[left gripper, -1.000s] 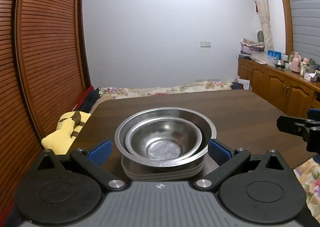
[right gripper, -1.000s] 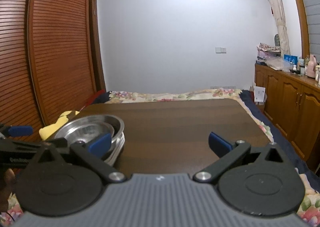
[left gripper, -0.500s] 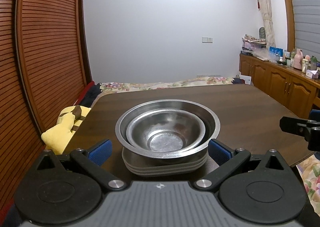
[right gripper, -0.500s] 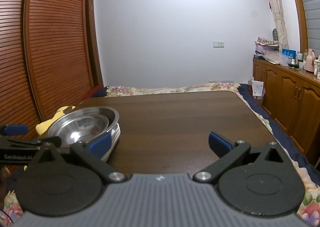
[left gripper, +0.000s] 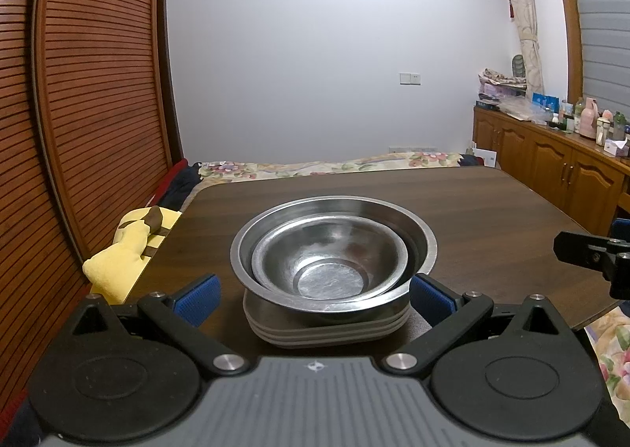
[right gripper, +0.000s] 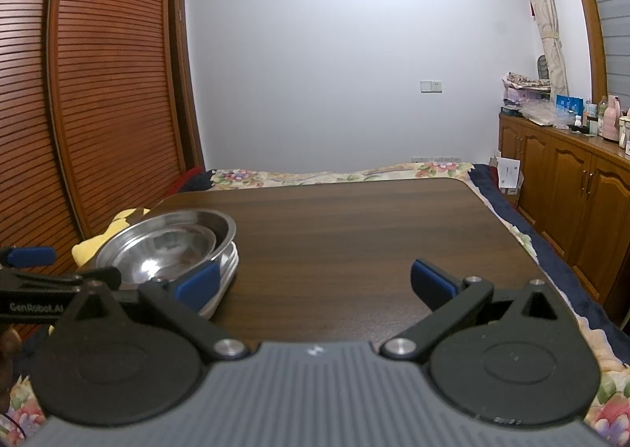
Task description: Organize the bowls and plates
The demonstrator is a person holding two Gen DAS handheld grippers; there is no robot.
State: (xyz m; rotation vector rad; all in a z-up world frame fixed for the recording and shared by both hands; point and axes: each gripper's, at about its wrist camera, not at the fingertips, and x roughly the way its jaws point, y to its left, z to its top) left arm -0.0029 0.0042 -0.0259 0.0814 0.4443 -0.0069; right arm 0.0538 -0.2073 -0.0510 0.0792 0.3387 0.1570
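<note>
Bowls (left gripper: 332, 256) between spread left gripper (left gripper: 314, 295) fingers, untouched

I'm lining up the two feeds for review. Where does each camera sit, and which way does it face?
Left wrist: rides on the left tool, facing across the table at the nested bowls on stacked plates; its open fingers flank the stack.
Right wrist: rides on the right tool, open, facing the bare tabletop.
Shared: the bowls, table, and each other's tool at the frame edge.

White wall (right gripper: 315, 73), slatted wooden wardrobe (right gripper: 98, 93), wooden cabinets (right gripper: 571, 191) right.
</note>
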